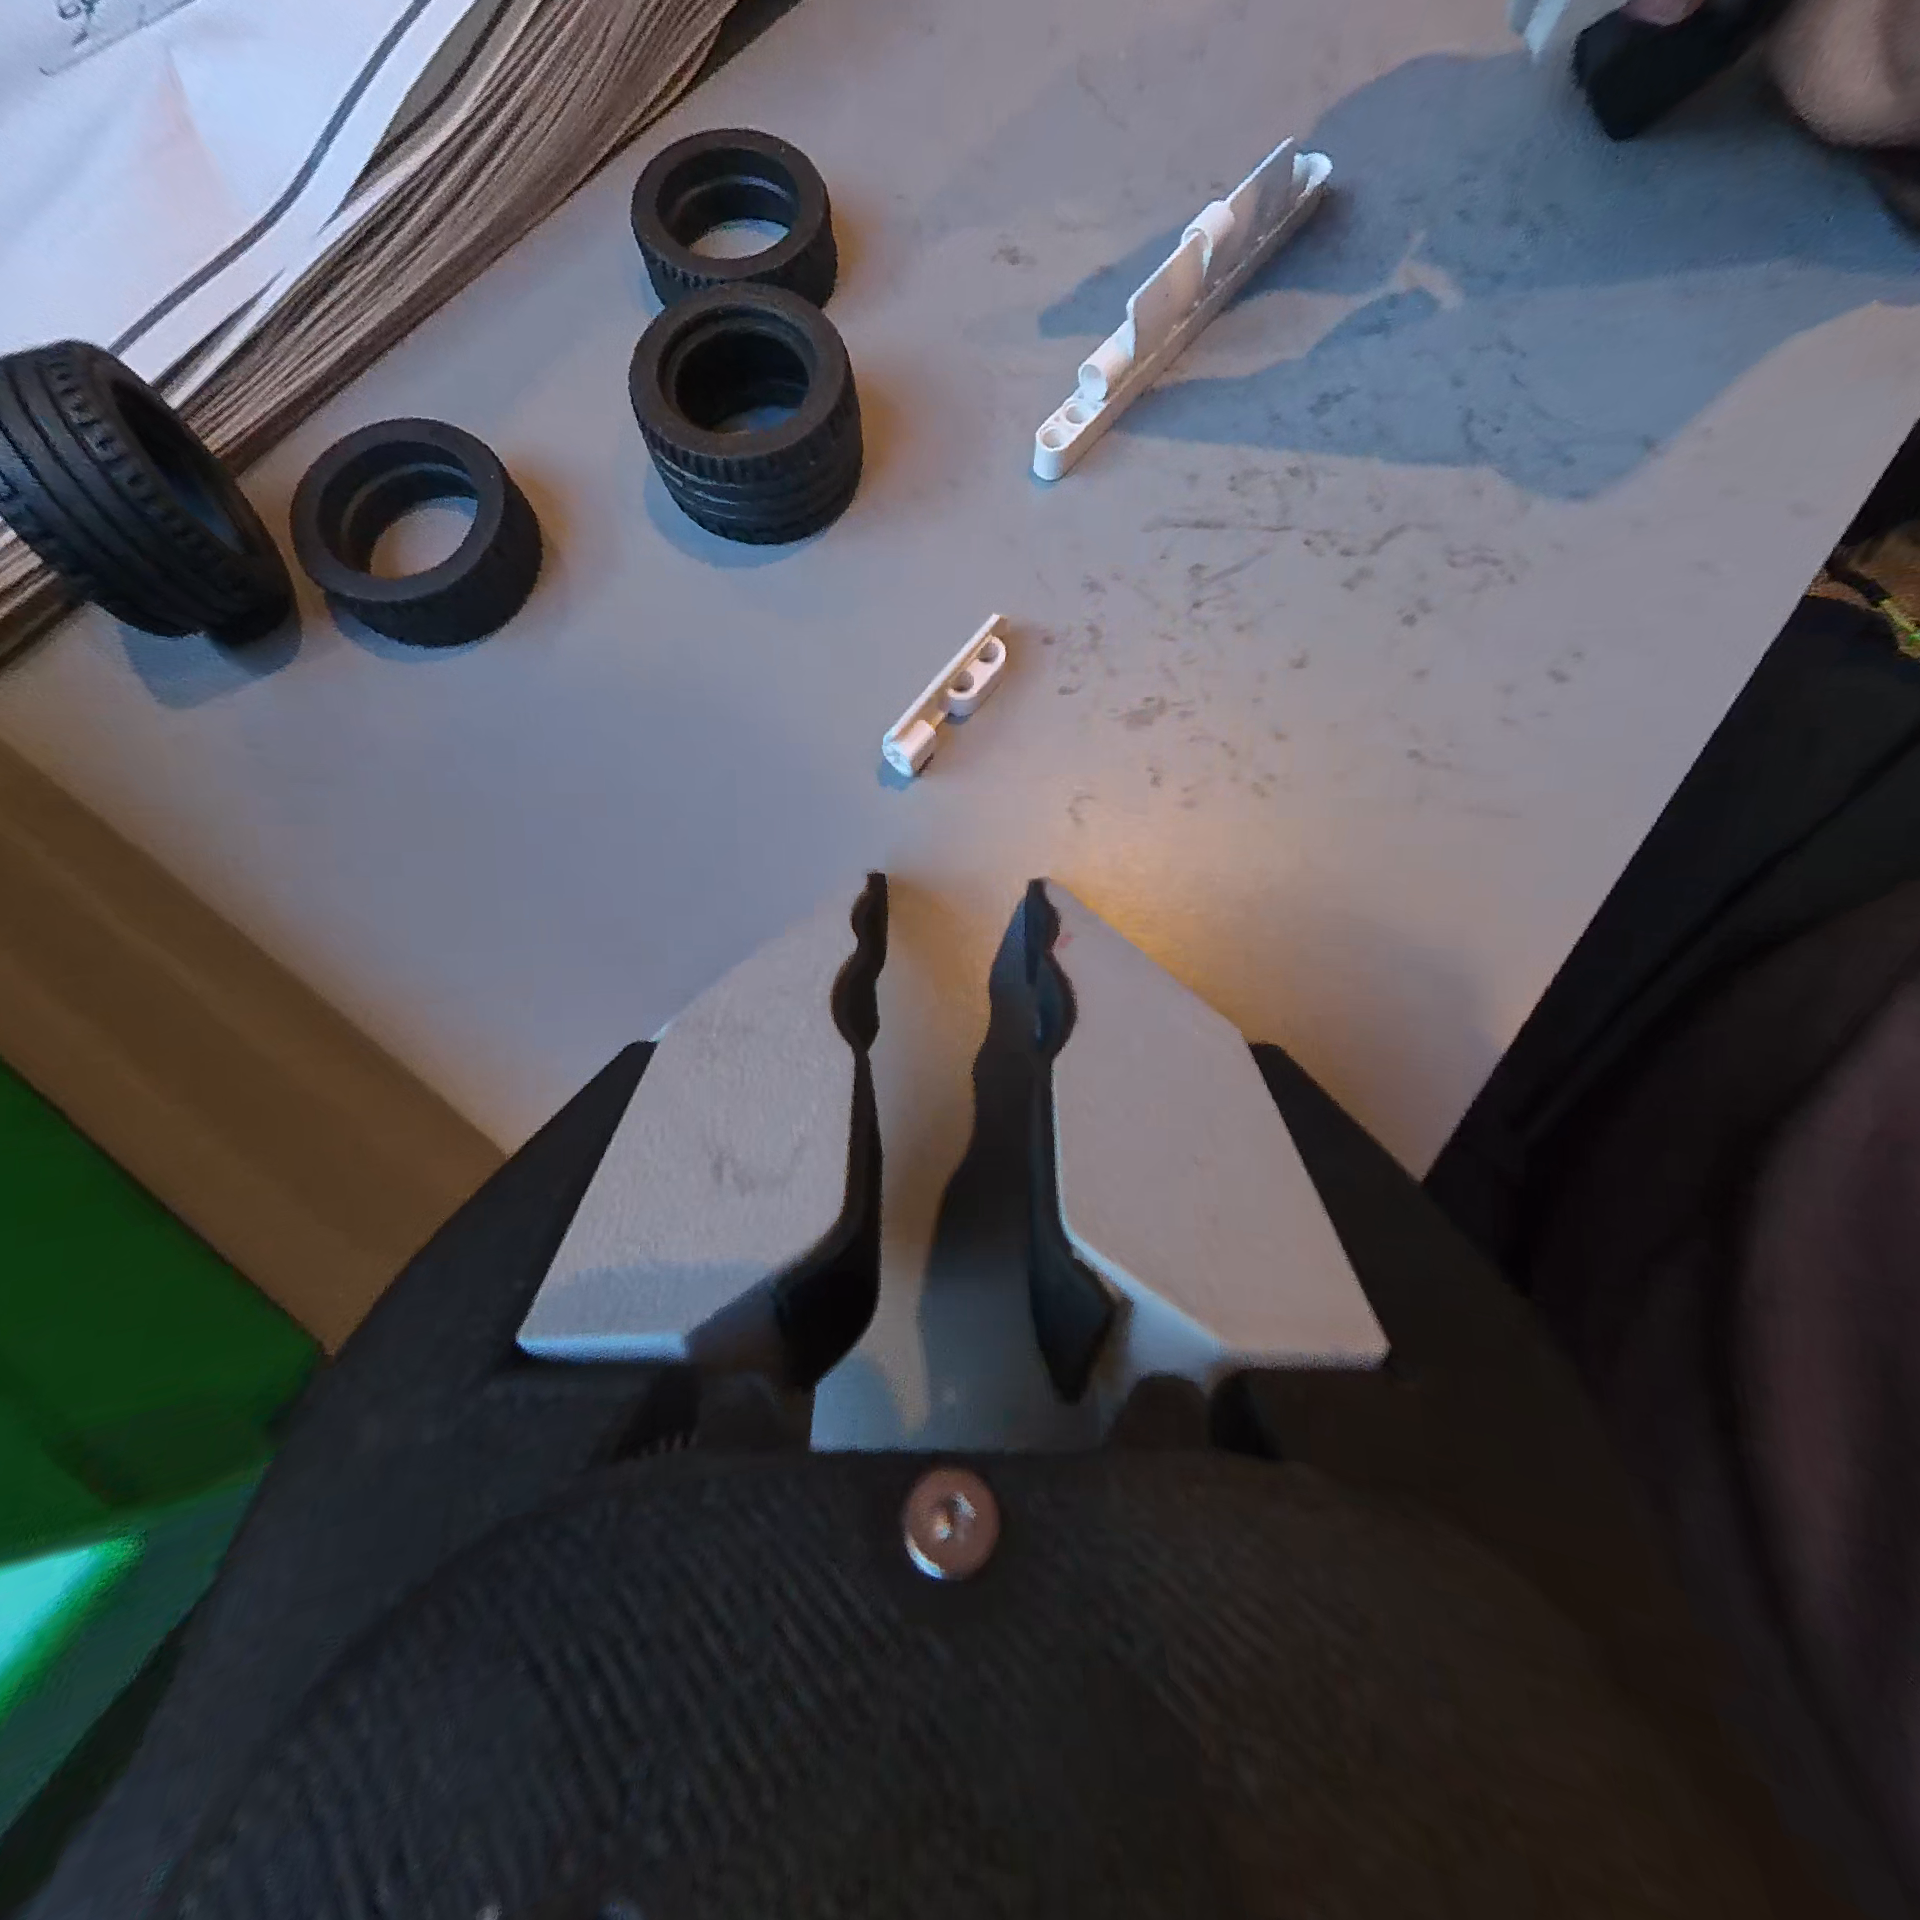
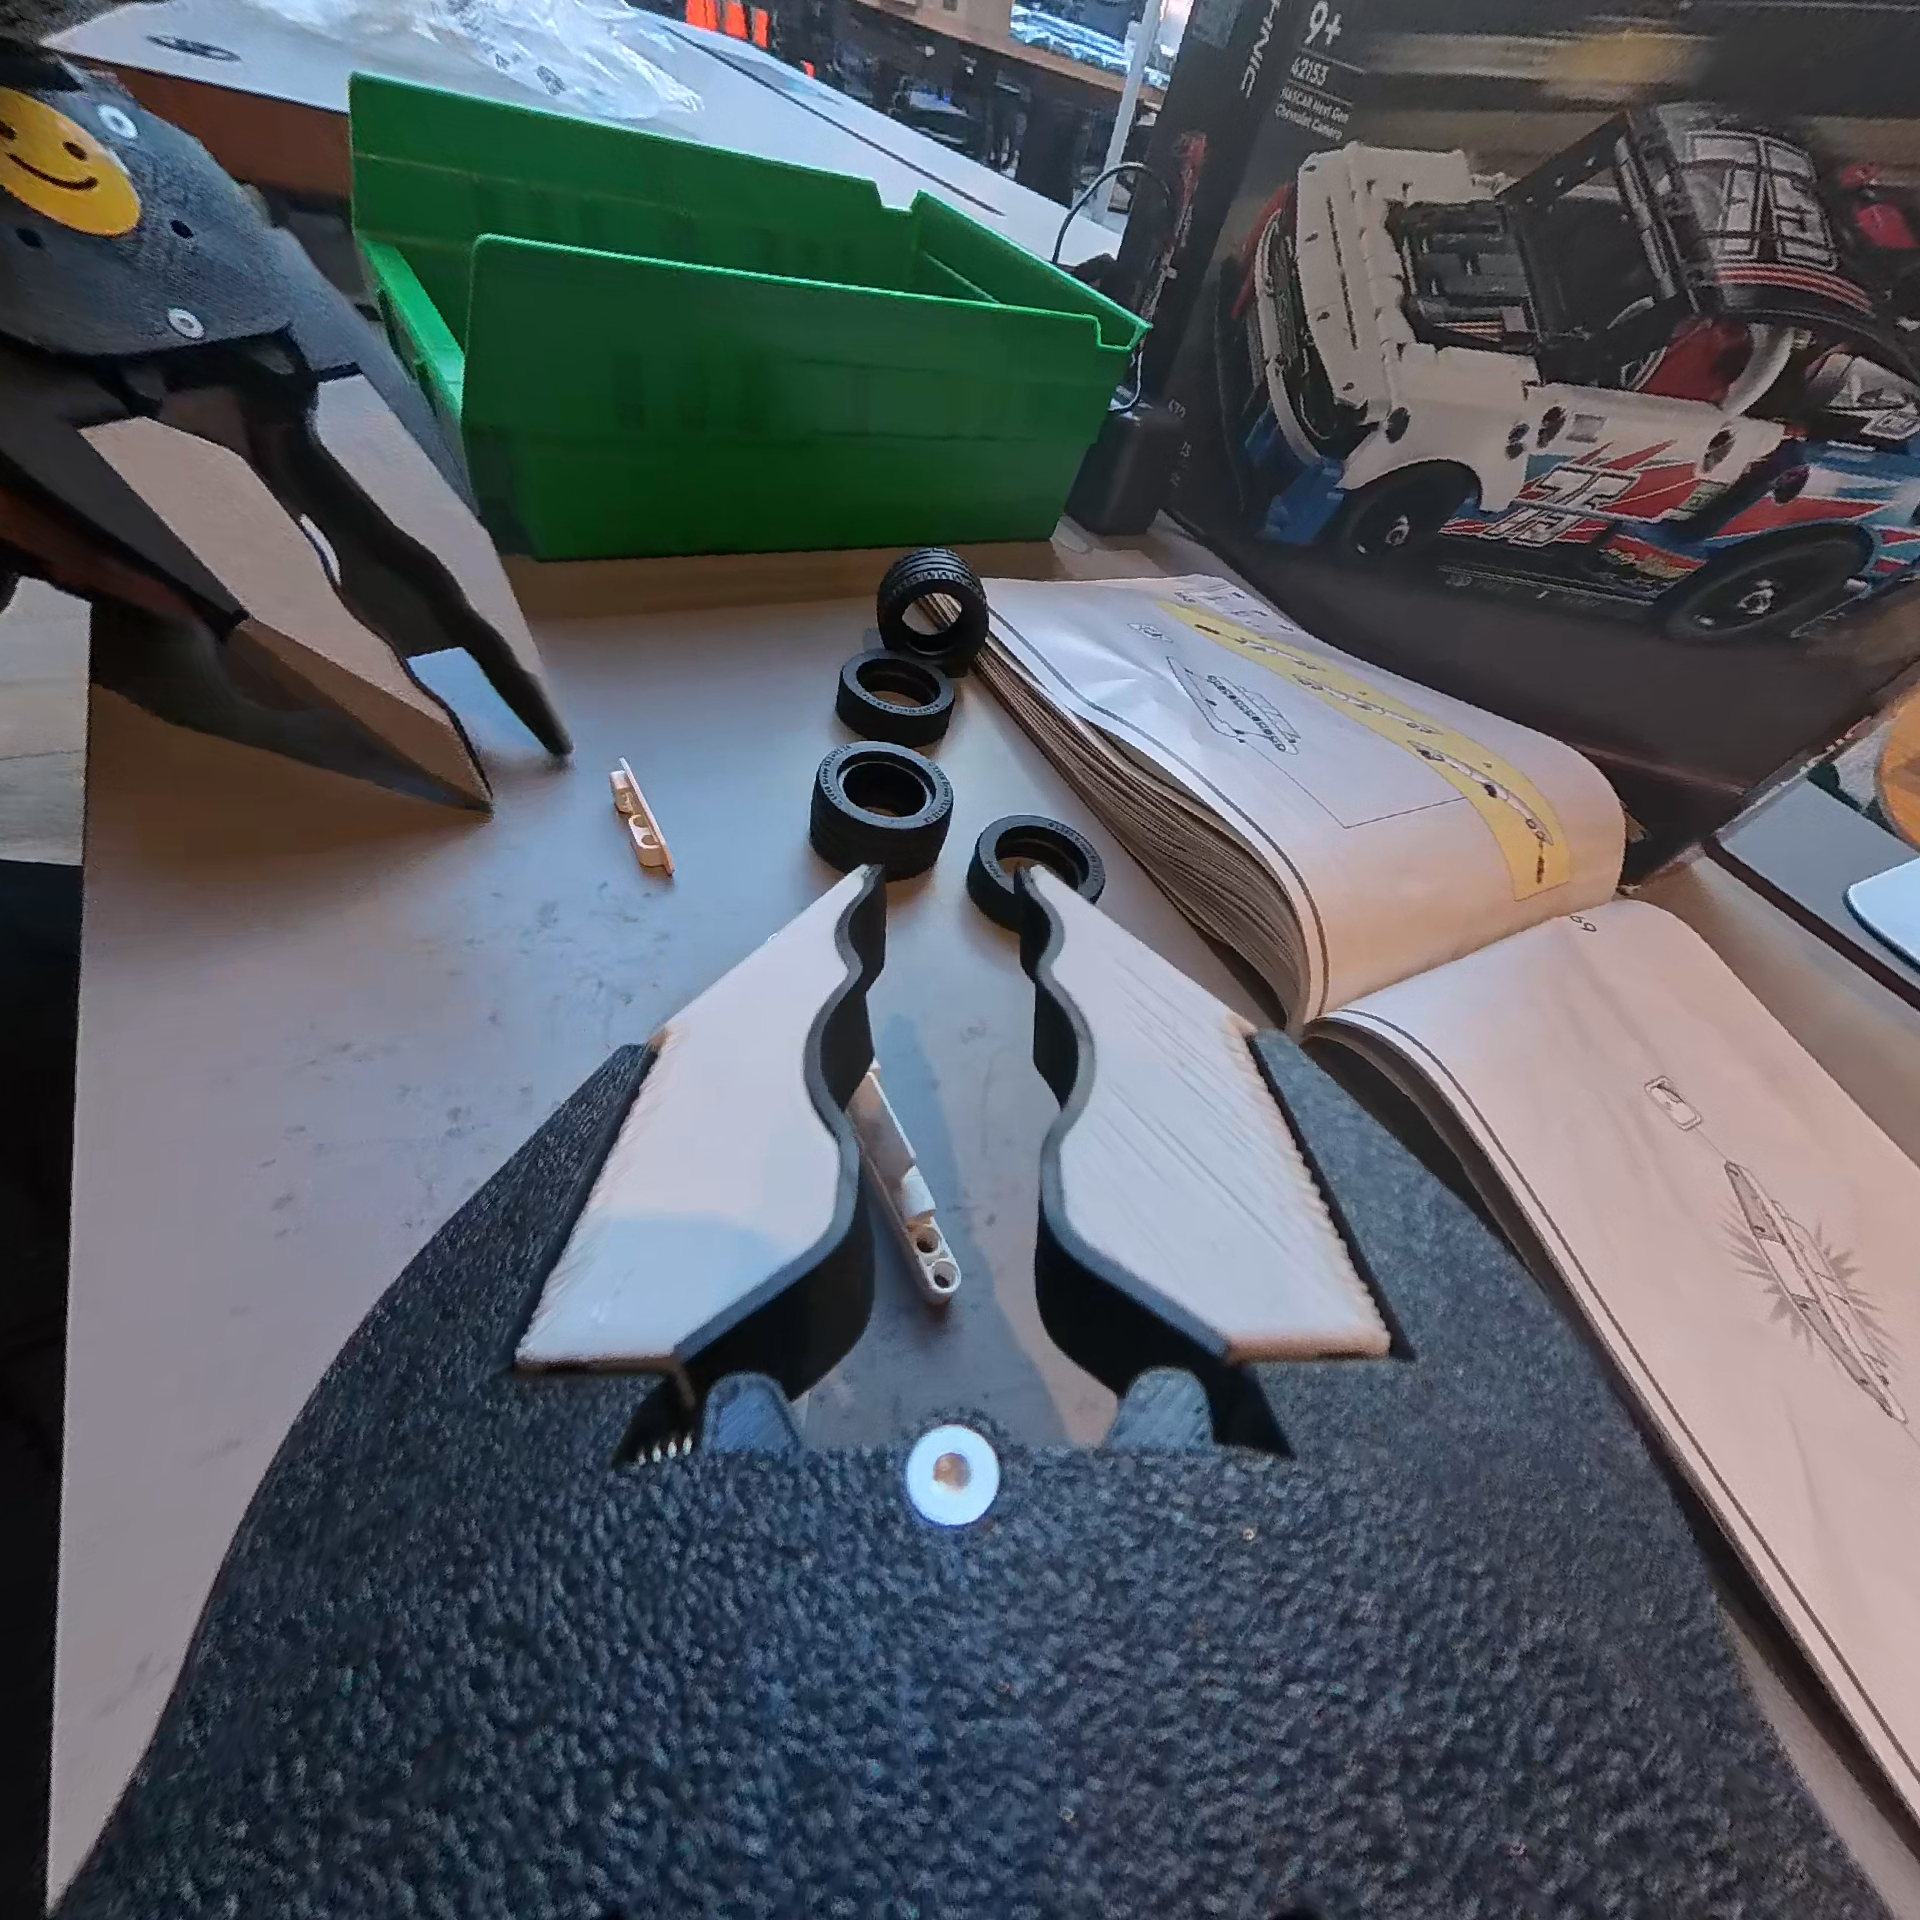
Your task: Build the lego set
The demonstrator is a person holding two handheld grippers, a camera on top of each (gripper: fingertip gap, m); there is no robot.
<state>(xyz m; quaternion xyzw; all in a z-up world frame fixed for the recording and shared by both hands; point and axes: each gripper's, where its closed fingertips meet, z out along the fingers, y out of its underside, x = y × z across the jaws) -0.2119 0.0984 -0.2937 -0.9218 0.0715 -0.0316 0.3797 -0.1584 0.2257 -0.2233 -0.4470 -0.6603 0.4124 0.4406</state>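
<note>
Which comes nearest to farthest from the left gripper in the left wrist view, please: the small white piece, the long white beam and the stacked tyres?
From the left gripper:
1. Small white piece, just ahead of the tips.
2. Stacked tyres, farther ahead, to the left.
3. Long white beam, farthest, ahead to the right.

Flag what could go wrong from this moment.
The left gripper is open just short of the small white connector piece; closing off-centre could flick so light a part away. The right gripper hangs open over the long white beam, its tips near a black tyre that it might nudge.
</note>
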